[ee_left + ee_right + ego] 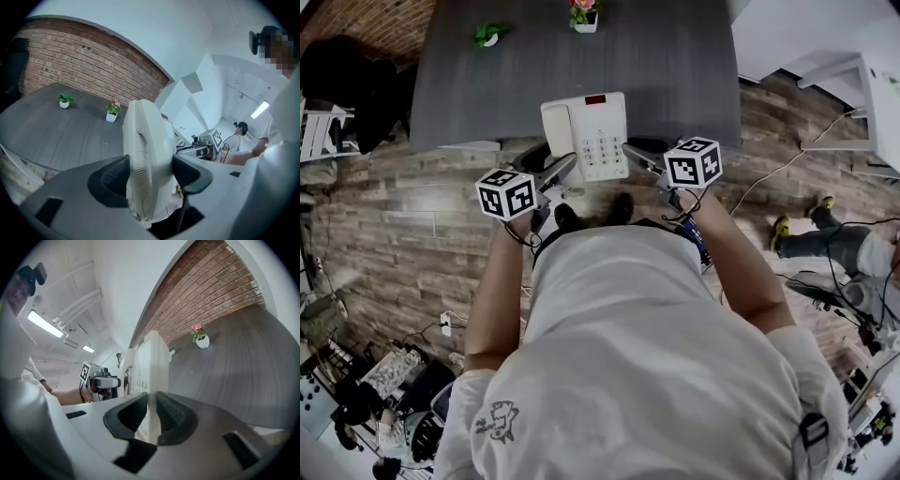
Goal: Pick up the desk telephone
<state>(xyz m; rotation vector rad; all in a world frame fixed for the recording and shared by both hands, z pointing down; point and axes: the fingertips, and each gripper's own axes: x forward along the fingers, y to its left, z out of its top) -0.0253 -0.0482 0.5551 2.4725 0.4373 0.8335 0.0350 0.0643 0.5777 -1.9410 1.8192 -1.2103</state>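
Desk telephone (586, 136): cream plastic, smooth, rectangular, handset on its left.
It sat at the near edge of the grey wood-grain table (675, 56); left gripper (150, 174) clamped its handset side, right gripper (151, 411) clamped its thin right edge.

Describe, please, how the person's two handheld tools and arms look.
The left tool and the right tool each have a pale grey body, black ribbed pads and a white cube with black square markers. From both trail thin black cables near the wrists. The person wears a white short-sleeved T-shirt with a small dark graphic.
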